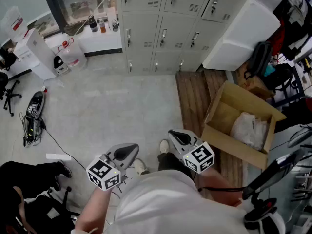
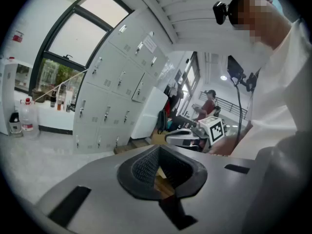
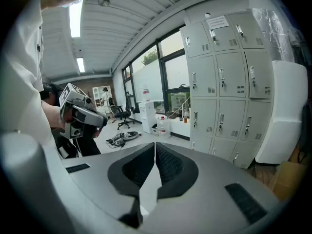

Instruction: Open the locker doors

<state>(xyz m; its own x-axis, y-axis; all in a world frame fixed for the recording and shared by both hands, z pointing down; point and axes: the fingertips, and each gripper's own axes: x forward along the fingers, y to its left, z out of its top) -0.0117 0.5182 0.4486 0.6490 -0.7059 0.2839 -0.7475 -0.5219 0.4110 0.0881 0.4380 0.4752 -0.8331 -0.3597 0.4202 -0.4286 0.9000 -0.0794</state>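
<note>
The grey lockers stand in rows along the far wall, every door that shows being closed, each with a small handle. They also show in the left gripper view as the lockers and in the right gripper view as the lockers. My left gripper and right gripper are held close to my body, several steps short of the lockers. The left gripper has its tips together with nothing between them. The right gripper is shut and empty too.
An open cardboard box holding a plastic bag sits on a wooden platform at the right. A white cabinet leans by the lockers. A water jug and a device with cables lie on the tiled floor at the left.
</note>
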